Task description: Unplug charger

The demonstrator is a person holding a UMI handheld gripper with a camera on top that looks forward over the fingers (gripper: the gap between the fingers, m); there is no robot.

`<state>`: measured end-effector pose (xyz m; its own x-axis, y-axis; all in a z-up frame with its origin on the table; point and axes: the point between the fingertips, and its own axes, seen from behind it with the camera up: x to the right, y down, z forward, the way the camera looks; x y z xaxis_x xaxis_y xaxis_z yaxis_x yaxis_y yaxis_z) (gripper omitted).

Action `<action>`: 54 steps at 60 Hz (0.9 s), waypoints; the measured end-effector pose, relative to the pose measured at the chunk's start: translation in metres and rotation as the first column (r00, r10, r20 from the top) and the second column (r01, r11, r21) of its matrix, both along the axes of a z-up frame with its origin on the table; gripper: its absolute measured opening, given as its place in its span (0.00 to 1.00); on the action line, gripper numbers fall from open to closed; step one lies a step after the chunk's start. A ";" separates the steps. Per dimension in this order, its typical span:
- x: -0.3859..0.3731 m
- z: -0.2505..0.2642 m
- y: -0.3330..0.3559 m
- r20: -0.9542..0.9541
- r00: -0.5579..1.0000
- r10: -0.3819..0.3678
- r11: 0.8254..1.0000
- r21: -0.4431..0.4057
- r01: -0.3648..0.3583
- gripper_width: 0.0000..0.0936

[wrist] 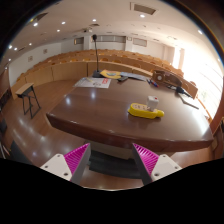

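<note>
A large hall with rows of wooden benches and ceiling spotlights surrounds a wide dark wooden table (110,115), on which a yellow power strip (145,110) lies well beyond the fingers and a little to the right of the gap between them. Farther back on the table sit some papers (95,82), another yellow object (110,74) and a dark bag (163,78); no charger can be made out for certain. The gripper (112,158) hangs short of the table's near edge, its pink pads (76,157) spread wide apart with nothing between them.
</note>
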<state>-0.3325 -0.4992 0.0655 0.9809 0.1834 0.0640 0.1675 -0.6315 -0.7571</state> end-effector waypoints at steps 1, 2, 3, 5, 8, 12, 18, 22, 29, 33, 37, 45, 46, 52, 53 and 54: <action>0.010 -0.003 0.004 0.005 1.000 -0.018 1.000 -0.002 0.018 0.92; 0.021 -0.006 0.008 0.010 0.999 -0.036 0.999 -0.003 0.036 0.92; 0.031 -0.009 0.013 0.014 0.998 -0.053 0.999 -0.002 0.053 0.92; 0.050 -0.012 0.025 0.021 0.996 -0.086 0.996 0.006 0.086 0.92; 0.078 -0.011 0.046 0.031 0.991 -0.132 0.991 0.034 0.131 0.92; 0.111 -0.006 0.078 0.043 0.983 -0.181 0.981 0.081 0.177 0.92; 0.140 0.003 0.134 0.030 0.976 -0.216 0.967 0.148 0.209 0.91; 0.150 0.005 0.171 0.010 0.974 -0.225 0.959 0.177 0.219 0.91; 0.155 0.000 0.226 -0.016 0.975 -0.221 0.953 0.211 0.220 0.90; 0.155 -0.005 0.249 -0.029 0.976 -0.217 0.952 0.215 0.219 0.83; 0.151 -0.013 0.268 -0.042 0.976 -0.214 0.951 0.217 0.218 0.75; 0.148 -0.027 0.287 -0.060 0.975 -0.214 0.952 0.213 0.222 0.41; 0.148 -0.026 0.289 -0.067 0.974 -0.215 0.950 0.217 0.225 0.41; 0.148 -0.025 0.289 -0.089 0.972 -0.219 0.946 0.223 0.233 0.36; 0.148 -0.024 0.289 -0.088 0.972 -0.217 0.947 0.224 0.232 0.33; 0.148 -0.024 0.288 -0.087 0.972 -0.217 0.947 0.224 0.231 0.32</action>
<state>-0.1847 -0.2111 0.0410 0.9984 -0.0541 0.0174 -0.0090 -0.4541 -0.8909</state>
